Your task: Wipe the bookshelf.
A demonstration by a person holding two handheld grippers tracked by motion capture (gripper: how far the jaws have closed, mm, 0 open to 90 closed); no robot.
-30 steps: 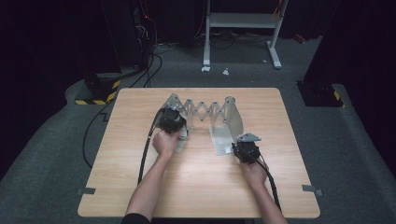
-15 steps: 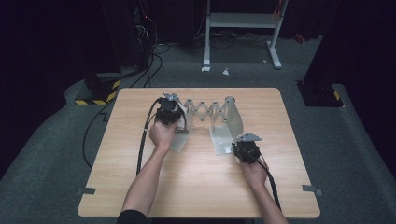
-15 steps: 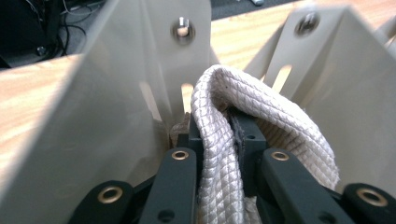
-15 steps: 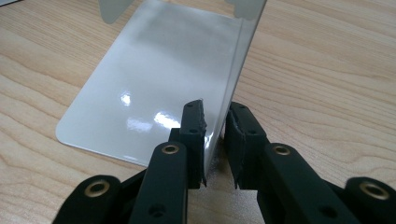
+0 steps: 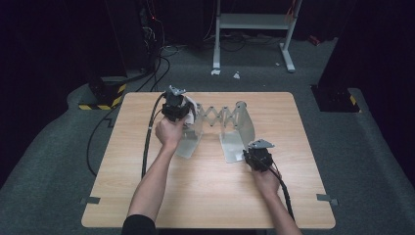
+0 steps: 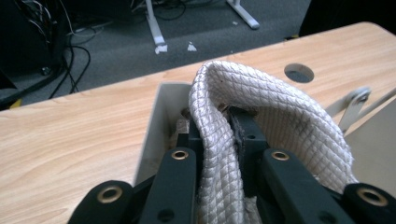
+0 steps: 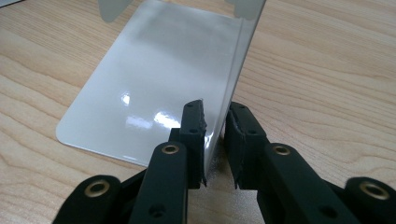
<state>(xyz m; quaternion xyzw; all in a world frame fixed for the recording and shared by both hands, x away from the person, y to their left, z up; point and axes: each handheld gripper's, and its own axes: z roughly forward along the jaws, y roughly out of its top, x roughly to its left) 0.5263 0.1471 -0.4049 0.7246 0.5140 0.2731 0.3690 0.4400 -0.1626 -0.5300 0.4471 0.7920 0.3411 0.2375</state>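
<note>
A metal rack has two L-shaped plates joined by scissor links [image 5: 218, 117]. My left gripper [image 5: 185, 108] hangs over the left plate [image 5: 188, 139], shut on a white quilted cloth [image 6: 219, 140] that loops up from between its jaws and drapes over the plate's upright [image 6: 159, 121]. My right gripper [image 5: 249, 152] sits low on the table at the right plate [image 5: 240, 129]. Its jaws stand on either side of the upright panel's near edge [image 7: 233, 79] and are shut on it, beside the flat glossy base [image 7: 154, 79].
The wooden table [image 5: 205, 196] has bare room in front of the rack and at both sides. A round hole [image 6: 299, 72] is in the tabletop near the rack. Cables [image 5: 147, 137] trail off the left; a white stand [image 5: 254, 22] is on the floor behind.
My left gripper has risen with the cloth above the left plate and now shows farther up the picture. The right gripper and the rack have kept still.
</note>
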